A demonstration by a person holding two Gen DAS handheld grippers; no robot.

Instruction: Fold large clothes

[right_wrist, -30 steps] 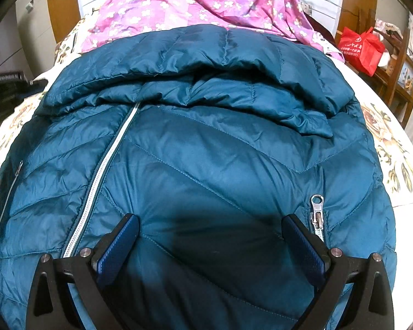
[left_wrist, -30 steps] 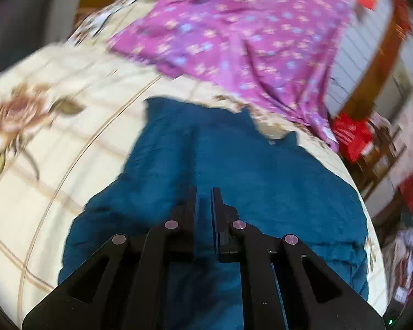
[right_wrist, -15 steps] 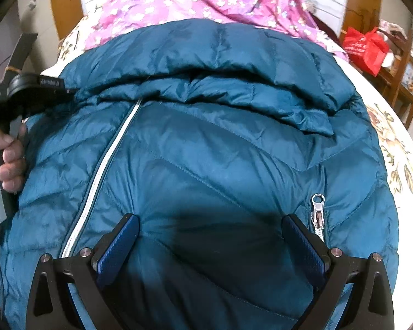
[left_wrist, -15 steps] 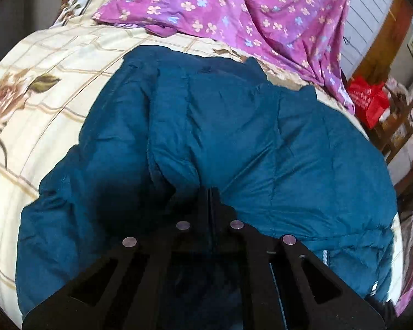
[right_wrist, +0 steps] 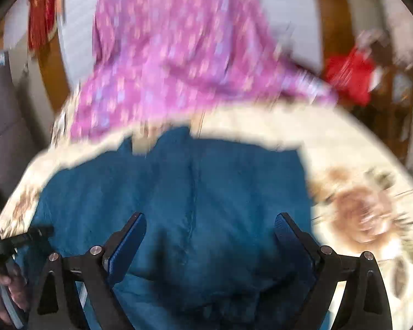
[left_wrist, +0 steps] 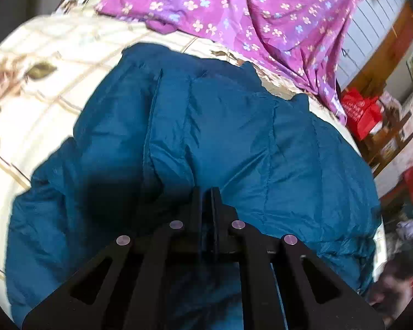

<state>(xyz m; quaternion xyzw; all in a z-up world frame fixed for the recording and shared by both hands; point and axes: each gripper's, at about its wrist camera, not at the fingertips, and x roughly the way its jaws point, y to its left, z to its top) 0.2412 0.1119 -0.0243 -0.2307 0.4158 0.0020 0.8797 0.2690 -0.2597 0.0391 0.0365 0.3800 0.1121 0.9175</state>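
Observation:
A teal quilted down jacket point(left_wrist: 234, 143) lies on a cream floral bedsheet point(left_wrist: 41, 88). My left gripper point(left_wrist: 205, 192) is shut on a fold of the jacket at its near side, holding the cloth bunched up between the jaws. In the right wrist view, which is motion-blurred, the jacket point(right_wrist: 192, 192) spreads below my right gripper point(right_wrist: 209, 225). The right gripper is open wide and empty, blue pads point(right_wrist: 129, 236) apart above the jacket. The left gripper and the hand holding it show at the left edge point(right_wrist: 16, 244).
A purple floral sheet point(left_wrist: 247, 13) lies bunched at the far side of the bed. A red bag point(left_wrist: 360, 110) and wooden furniture stand beyond the bed's right edge. Rose prints mark the bedsheet point(right_wrist: 360, 214) to the right of the jacket.
The left gripper has kept its grip and pulled the jacket fold over. The right gripper has lifted and swung away fast; the zipper front is out of its view.

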